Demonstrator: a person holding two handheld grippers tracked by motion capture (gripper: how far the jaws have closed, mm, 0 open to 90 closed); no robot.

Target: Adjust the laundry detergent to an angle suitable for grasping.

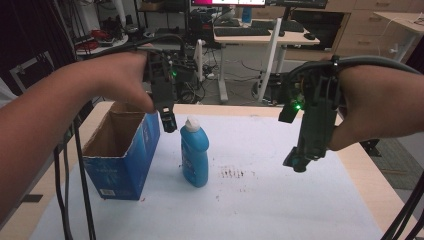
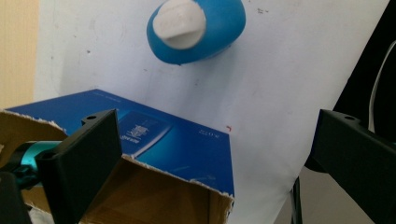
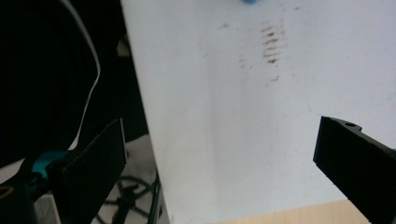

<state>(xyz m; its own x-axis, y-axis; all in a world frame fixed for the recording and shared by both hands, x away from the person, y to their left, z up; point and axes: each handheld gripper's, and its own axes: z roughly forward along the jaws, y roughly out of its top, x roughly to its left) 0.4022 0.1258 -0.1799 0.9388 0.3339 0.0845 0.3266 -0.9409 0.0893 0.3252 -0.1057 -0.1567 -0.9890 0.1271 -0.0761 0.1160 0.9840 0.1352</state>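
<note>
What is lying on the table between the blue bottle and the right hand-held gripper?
In the high view, brown stains mark the white sheet between the blue bottle and the right hand-held gripper; otherwise the stretch is bare.

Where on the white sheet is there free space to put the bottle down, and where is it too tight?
The widest bare patch lies right of the brown stains, under the right gripper, out to the white sheet's right edge. The near strip before the blue bottle is free too. It is tight between the bottle and the open cardboard box, where the left gripper hangs.

One blue bottle (image 1: 194, 155), one cardboard box (image 1: 122, 152), two tongs.
</note>
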